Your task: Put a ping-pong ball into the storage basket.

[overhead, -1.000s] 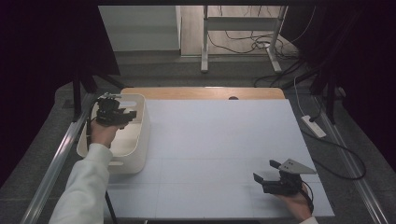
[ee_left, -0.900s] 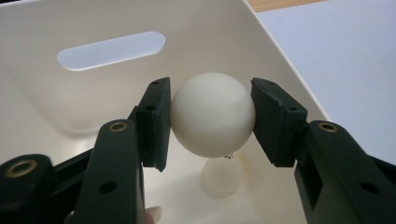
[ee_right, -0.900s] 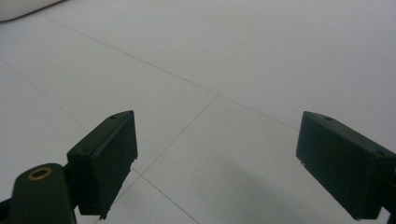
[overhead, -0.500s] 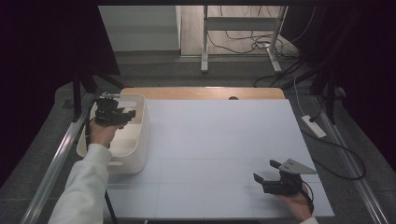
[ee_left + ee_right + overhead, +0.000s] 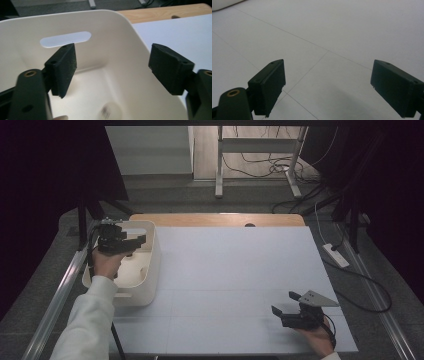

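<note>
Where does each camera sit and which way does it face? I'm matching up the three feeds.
High view: above the person's side, looking forward and down on the white-covered table; forearms, left gripper, right gripper.
Left gripper view: rides that gripper, facing into the cream plastic bin; open jaws.
Right gripper view: faces bare table; open jaws.
Shared: bin in the high and left gripper views.

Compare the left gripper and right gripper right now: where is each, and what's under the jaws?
The left gripper hangs over the white bin at the table's left edge; the right gripper sits low over the bare white table at the near right. The left's jaws have just been opening, and a small blurred item lies on the bin floor below; the right's have nothing beneath them. Both stand open with nothing between the jaws.
</note>
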`<state>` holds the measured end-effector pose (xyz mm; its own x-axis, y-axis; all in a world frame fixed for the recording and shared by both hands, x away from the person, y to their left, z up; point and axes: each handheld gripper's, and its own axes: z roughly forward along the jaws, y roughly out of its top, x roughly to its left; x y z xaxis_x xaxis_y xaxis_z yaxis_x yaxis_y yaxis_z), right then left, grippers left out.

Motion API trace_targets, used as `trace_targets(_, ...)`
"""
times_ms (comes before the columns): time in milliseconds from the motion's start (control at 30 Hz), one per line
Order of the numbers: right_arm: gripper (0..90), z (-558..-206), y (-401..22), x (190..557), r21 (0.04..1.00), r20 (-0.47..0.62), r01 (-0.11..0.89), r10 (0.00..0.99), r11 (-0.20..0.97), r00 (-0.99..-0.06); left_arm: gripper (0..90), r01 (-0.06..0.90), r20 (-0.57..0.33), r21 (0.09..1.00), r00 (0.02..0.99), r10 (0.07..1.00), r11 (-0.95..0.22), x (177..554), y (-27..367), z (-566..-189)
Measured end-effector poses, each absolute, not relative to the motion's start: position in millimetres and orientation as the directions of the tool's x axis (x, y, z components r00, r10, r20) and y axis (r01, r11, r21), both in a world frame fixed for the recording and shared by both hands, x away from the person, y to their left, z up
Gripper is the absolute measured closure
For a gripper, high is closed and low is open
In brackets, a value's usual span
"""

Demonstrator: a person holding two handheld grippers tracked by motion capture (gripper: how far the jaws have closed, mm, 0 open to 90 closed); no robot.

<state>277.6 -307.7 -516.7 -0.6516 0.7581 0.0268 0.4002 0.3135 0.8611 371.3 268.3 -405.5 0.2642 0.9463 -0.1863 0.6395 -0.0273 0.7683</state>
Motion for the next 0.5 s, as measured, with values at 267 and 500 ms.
trace_targets(267, 12.4, -517, -308, 278, 0.861, 0.026, 0.4, 0.759, 0.313, -0.651, 18.7, 0.58, -0.206, 0.814, 0.336, 0.919, -0.03, 358, 264, -395)
trace_targets(500, 12.4, -517, -308, 278, 0.862, 0.027, 0.4, 0.759, 0.312, -0.651, 18.1, 0.517, -0.223, 0.855, 0.42, 0.88, -0.029, 344, 258, -385)
